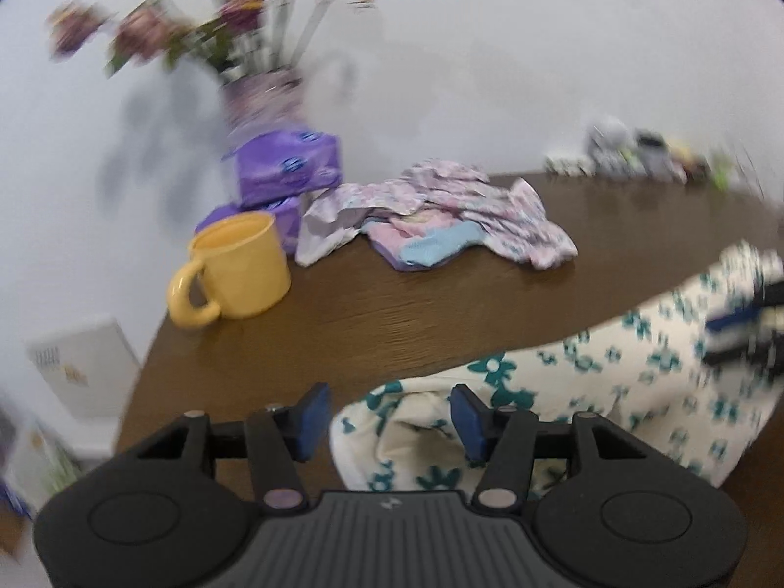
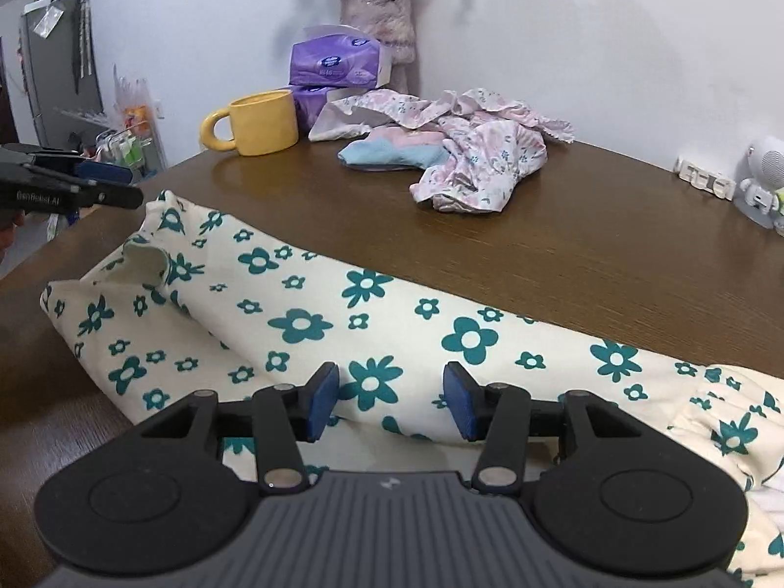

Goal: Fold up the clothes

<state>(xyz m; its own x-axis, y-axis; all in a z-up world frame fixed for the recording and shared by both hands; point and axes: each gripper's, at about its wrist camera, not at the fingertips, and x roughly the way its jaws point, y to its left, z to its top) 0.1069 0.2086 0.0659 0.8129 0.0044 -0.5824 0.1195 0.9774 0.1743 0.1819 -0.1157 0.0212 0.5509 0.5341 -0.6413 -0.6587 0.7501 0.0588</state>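
Both my grippers are wide open right now, holding nothing: left gripper (image 1: 389, 421) sits over the near left end of the cream flowered garment (image 2: 343, 313), right gripper (image 2: 391, 402) above its middle. It's stretched across the near table (image 2: 612, 245) edge.

home | flower vase (image 2: 379, 17) | tissue packs (image 2: 338, 62) | mug (image 2: 259, 121)

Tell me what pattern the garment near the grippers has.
Cream garment with teal flowers; clearest in the right wrist view.
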